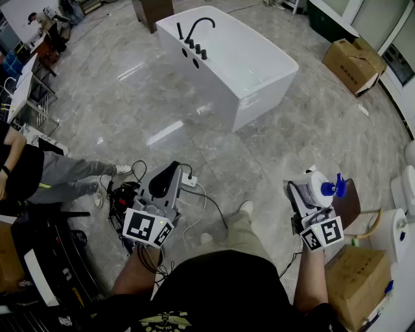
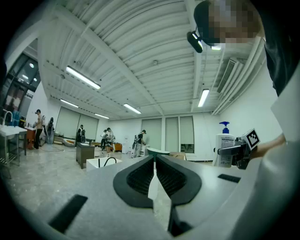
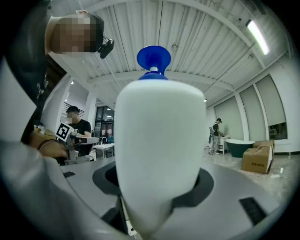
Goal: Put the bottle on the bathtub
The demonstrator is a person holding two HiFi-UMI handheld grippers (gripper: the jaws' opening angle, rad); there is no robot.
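Observation:
A white pump bottle (image 1: 321, 187) with a blue pump head sits upright in my right gripper (image 1: 310, 194), whose jaws are shut on its body; in the right gripper view the bottle (image 3: 159, 154) fills the middle of the picture. The same bottle (image 2: 225, 149) shows small at the right of the left gripper view. My left gripper (image 1: 163, 183) is held at the lower left, its jaws (image 2: 154, 180) shut together with nothing between them. The white bathtub (image 1: 227, 61) with a black faucet (image 1: 194, 32) stands on the floor far ahead, well beyond both grippers.
A power strip and cables (image 1: 188, 181) lie on the grey tiled floor ahead of me. Cardboard boxes (image 1: 352, 63) stand at the right, another box (image 1: 353, 285) near my right side. A seated person (image 1: 58, 178) is at the left. A brown cabinet (image 1: 154, 11) stands beyond the tub.

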